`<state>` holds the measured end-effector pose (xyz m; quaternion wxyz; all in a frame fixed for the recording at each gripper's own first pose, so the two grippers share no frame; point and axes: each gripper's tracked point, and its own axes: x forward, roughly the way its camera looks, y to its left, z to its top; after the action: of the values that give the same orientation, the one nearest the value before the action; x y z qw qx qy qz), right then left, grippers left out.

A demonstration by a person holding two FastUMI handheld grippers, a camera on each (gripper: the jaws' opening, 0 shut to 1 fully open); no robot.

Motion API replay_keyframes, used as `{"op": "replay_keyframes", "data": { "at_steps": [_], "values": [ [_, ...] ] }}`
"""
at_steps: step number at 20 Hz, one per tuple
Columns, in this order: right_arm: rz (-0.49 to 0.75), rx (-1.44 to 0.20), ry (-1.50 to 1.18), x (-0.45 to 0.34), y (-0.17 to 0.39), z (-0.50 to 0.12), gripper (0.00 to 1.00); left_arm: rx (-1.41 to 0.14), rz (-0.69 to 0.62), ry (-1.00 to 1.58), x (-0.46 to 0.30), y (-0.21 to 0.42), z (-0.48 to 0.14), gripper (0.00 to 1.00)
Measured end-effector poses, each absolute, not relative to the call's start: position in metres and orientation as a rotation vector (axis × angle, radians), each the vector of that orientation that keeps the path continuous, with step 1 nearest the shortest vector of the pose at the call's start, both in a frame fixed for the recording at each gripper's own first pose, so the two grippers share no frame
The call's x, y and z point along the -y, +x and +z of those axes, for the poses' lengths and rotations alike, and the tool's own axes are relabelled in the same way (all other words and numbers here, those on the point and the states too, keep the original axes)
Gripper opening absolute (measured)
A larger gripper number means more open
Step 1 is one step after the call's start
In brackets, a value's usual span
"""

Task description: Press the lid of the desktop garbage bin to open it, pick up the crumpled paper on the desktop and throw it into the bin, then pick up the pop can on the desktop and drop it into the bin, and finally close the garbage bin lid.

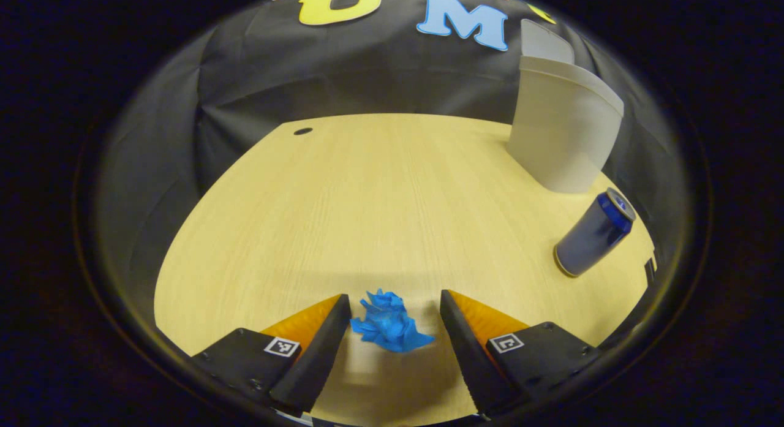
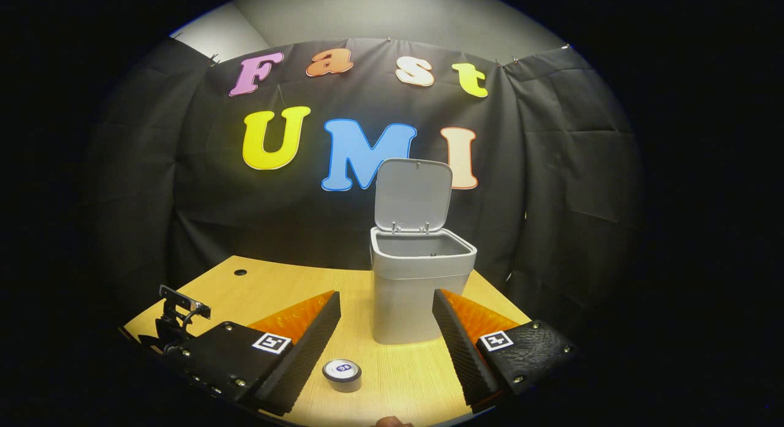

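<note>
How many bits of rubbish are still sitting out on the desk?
2. The blue crumpled paper lies between the left gripper's open jaws. The pop can stands in front of the open bin. I cannot see whether anything is inside the bin.

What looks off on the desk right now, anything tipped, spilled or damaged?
Nothing stands out. The bin stands upright with its lid raised, the pop can is upright on the desk, and the crumpled paper lies between the open fingers of the left tool. No spill shows.
</note>
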<state>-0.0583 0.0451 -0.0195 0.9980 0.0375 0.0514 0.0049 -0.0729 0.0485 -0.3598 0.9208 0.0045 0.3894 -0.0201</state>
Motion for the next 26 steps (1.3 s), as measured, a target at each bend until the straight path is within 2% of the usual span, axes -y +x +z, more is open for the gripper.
{"op": "replay_keyframes", "data": {
  "at_steps": [6,8,9,10,11,14,15,16,17,19,26],
  "values": [
    [0.024,-0.109,0.078,-0.047,-0.057,-0.021,0.96,-0.783,-0.049,0.050,-0.049,-0.074,-0.362,0.97],
    [0.026,-0.114,0.077,-0.045,-0.056,-0.022,0.96,-0.774,-0.027,0.044,-0.054,-0.073,-0.361,0.89],
    [0.026,-0.114,0.079,-0.043,-0.056,-0.024,0.96,-0.769,-0.016,0.041,-0.057,-0.072,-0.362,0.79],
    [0.025,-0.114,0.081,-0.041,-0.055,-0.023,0.96,-0.764,0.000,0.041,-0.061,-0.071,-0.362,0.76],
    [0.024,-0.114,0.083,-0.039,-0.055,-0.024,0.96,-0.759,0.008,0.034,-0.064,-0.070,-0.362,0.63],
    [0.019,-0.112,0.091,-0.031,-0.054,-0.024,0.96,-0.742,0.004,0.031,-0.064,-0.068,-0.360,0.43],
    [0.019,-0.111,0.094,-0.030,-0.053,-0.025,0.96,-0.743,0.001,0.036,-0.063,-0.070,-0.360,0.34],
    [0.017,-0.110,0.096,-0.027,-0.052,-0.025,1.00,-0.733,0.010,0.040,-0.063,-0.069,-0.357,0.31],
    [0.015,-0.107,0.098,-0.023,-0.052,-0.026,0.96,-0.724,0.030,0.050,-0.067,-0.069,-0.357,0.27],
    [0.008,-0.100,0.102,-0.016,-0.050,-0.024,0.96,-0.729,0.039,0.043,-0.067,-0.066,-0.355,0.17],
    [-0.022,-0.069,0.122,0.013,-0.037,-0.021,0.96,-0.662,0.054,0.011,-0.050,-0.044,-0.301,0.18]
  ]
}}
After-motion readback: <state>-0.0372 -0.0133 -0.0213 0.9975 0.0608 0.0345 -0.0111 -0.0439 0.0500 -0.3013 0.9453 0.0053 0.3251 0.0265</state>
